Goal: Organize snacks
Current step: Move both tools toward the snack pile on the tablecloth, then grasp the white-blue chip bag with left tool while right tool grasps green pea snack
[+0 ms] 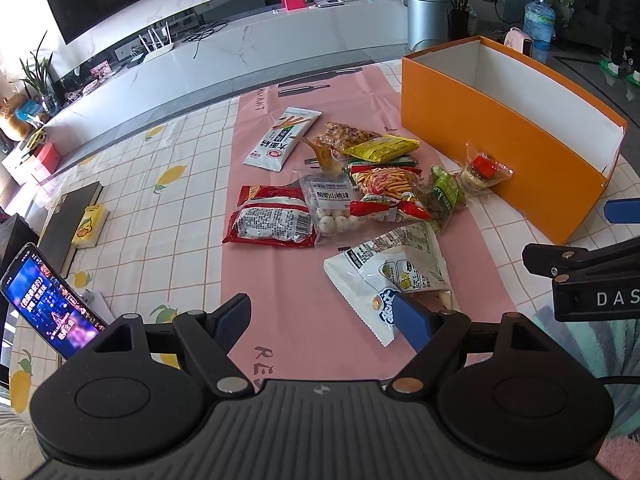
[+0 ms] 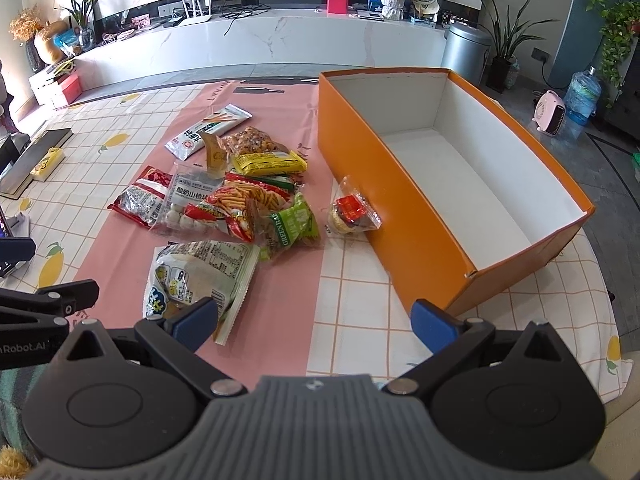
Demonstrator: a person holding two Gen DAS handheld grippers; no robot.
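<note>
Both claws are hovering spread wide and empty over the near edge of the table, and the white snack bag [image 2: 200, 276] is lying just ahead of them, its long axis running away toward the pile. It is sitting just beside the left gripper [image 1: 324, 322], right of centre, and left of the right gripper [image 2: 316, 322]. The orange box [image 2: 404, 208] is standing open and empty toward the right edge, with bare cloth between.
</note>
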